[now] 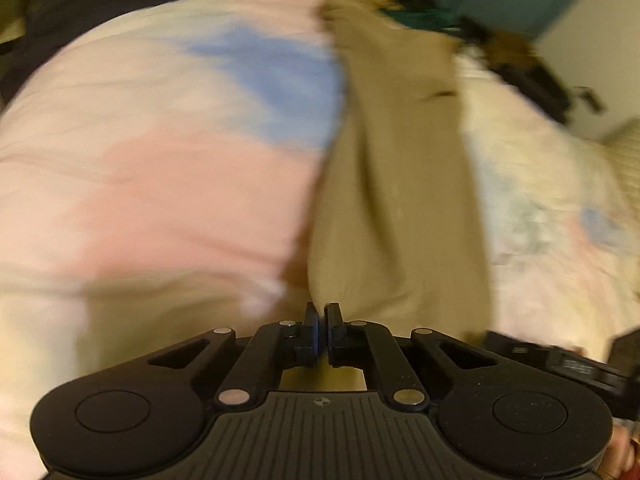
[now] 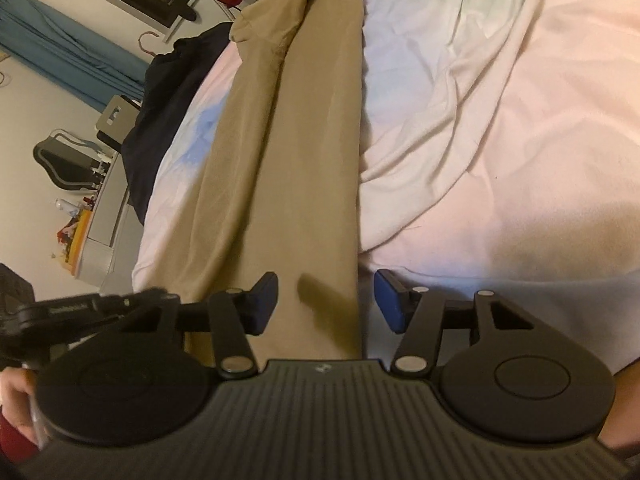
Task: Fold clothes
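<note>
Left gripper: fingers pressed together, pinching the near edge of the khaki trousers; this view is blurred
Right gripper: fingers spread wide apart, blue pads on either side of the trousers' near end, holding nothing
Khaki trousers: lying lengthwise on the bedsheet, running from the grippers away towards the far edge of the bed; the legs look laid one over the other, with a long crease down the middle
Bedsheet: pale pink with light blue patches, wrinkled to the right of the trousers in the right wrist view
Dark garment: heaped at the bed's edge, just left of the trousers' far half
Beyond the bed: blue curtain against the wall, and a grey chair on the floor
</note>
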A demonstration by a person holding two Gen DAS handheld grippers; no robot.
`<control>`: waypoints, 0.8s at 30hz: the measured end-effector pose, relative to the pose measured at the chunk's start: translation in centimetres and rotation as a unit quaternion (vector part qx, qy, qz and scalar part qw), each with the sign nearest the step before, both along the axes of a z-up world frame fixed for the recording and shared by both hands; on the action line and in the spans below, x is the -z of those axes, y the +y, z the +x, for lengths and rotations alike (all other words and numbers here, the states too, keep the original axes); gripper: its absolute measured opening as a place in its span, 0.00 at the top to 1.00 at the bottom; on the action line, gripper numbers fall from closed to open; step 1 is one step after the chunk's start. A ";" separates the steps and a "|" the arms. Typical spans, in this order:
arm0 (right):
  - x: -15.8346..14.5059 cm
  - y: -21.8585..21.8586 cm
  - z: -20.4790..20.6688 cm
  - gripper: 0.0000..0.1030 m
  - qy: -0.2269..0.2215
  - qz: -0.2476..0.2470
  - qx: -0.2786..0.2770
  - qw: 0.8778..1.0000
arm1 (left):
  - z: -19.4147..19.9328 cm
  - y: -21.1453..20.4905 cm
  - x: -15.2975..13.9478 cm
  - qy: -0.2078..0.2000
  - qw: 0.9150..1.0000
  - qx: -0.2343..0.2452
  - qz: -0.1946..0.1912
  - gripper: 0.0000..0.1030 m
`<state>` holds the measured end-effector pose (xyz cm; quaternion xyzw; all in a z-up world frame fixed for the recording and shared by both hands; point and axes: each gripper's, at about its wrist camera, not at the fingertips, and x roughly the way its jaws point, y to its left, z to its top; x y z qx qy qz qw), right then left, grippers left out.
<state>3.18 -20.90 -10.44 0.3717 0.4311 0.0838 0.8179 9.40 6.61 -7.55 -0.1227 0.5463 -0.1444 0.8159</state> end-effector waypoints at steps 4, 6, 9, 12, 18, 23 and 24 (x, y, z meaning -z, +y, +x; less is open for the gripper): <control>0.4 -0.3 -0.6 0.46 0.009 0.009 -0.004 1.000 | 0.8 1.3 0.7 0.031 0.999 -0.021 -0.031 0.73; 0.7 -0.5 -0.8 0.46 0.015 0.024 -0.004 1.000 | 1.4 1.4 1.0 0.039 0.998 -0.023 -0.046 0.50; 1.2 -0.6 -1.0 0.45 0.026 0.053 -0.009 0.998 | 2.1 1.4 2.0 0.067 0.996 -0.021 -0.059 0.34; 1.9 -0.8 -1.1 0.45 0.033 0.112 -0.013 0.993 | 2.4 1.8 2.6 0.072 0.994 -0.023 -0.077 0.28; 1.9 -0.2 -1.3 0.45 0.041 0.126 -0.033 0.991 | 2.2 0.8 2.8 0.077 0.991 0.030 -0.102 0.34; 1.3 1.5 -0.9 0.46 0.051 0.068 -0.072 0.994 | 1.4 -1.8 2.6 0.066 0.994 0.082 -0.038 0.41; 1.0 1.8 -1.0 0.46 0.051 0.054 -0.079 0.994 | 1.2 -2.5 2.6 0.060 0.994 0.089 -0.015 0.51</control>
